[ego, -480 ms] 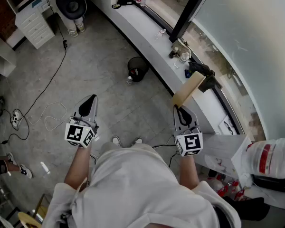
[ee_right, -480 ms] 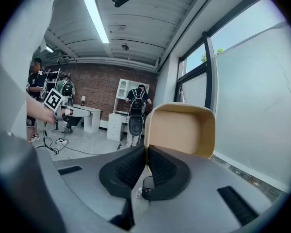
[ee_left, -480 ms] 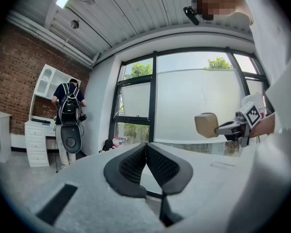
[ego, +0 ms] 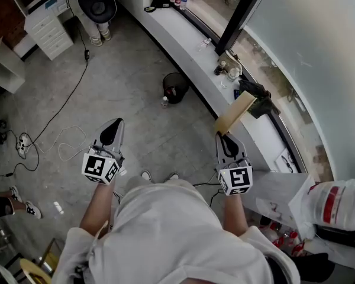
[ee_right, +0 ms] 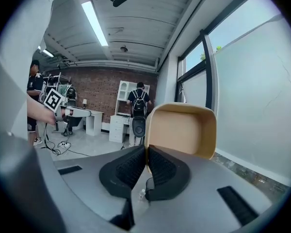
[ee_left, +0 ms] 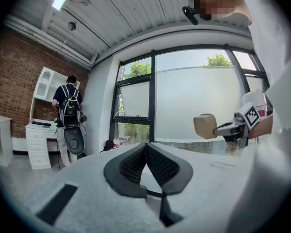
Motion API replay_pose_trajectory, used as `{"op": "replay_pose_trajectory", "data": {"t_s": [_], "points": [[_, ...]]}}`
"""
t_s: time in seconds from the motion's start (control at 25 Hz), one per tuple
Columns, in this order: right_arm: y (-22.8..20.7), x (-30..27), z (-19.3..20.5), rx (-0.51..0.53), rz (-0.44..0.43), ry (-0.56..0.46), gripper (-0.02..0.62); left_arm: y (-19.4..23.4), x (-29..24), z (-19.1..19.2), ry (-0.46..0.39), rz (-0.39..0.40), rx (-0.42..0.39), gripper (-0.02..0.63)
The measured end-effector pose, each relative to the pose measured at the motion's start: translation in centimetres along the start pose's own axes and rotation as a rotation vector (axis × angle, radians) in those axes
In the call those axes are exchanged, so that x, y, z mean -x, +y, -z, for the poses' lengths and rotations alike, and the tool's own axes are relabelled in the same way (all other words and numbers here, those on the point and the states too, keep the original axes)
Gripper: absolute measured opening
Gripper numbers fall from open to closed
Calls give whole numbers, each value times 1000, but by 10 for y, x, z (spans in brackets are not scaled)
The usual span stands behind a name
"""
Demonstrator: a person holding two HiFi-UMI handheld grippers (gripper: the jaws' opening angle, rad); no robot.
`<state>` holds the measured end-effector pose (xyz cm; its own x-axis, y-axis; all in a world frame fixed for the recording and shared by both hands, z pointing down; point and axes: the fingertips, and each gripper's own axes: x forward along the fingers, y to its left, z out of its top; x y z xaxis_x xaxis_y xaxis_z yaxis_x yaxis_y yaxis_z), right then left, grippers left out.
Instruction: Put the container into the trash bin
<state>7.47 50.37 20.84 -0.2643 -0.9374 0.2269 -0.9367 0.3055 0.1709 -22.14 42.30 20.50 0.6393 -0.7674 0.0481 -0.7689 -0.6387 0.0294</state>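
A tan paper container (ego: 235,113) hangs in the air by its rim, with my right gripper (ego: 222,134) shut on that rim. In the right gripper view the container (ee_right: 182,129) shows its empty inside just beyond the right gripper (ee_right: 146,153). The black trash bin (ego: 175,87) stands on the grey floor ahead, near the window ledge and well beyond both grippers. My left gripper (ego: 113,125) is held out level at the left, shut with nothing in it; its pads meet in the left gripper view (ee_left: 146,150). The container (ee_left: 204,126) shows there at the right.
A long white window ledge (ego: 192,52) with bottles and small items runs along the right. A small bottle (ego: 164,101) lies beside the bin. Cables (ego: 59,141) trail over the floor at left. White drawers (ego: 44,22) and a person with a backpack (ee_left: 68,113) stand at the back.
The view has shifted slightly; bin and ledge sit a little lower in the picture. Both grippers keep their places and the container stays in the right one.
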Motion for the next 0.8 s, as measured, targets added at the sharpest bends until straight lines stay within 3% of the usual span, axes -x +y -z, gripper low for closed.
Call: {"op": "replay_pose_trajectory", "data": {"t_s": [0.2,0.44,0.64,0.8], "points": [[-8,-6,2,-32,-61,-48,20,-7,-1,5,10,-36,-5,18],[-24,-28,22,-74,-95,-20,20,-9,-24,6,19,-32,-49,18],[-29,-70,28,-77,-124,9,20,16,-51,35,59,-58,30,18],[-42,-125,26,-135,-130,35,20,39,-106,63,97,-18,96,18]]}}
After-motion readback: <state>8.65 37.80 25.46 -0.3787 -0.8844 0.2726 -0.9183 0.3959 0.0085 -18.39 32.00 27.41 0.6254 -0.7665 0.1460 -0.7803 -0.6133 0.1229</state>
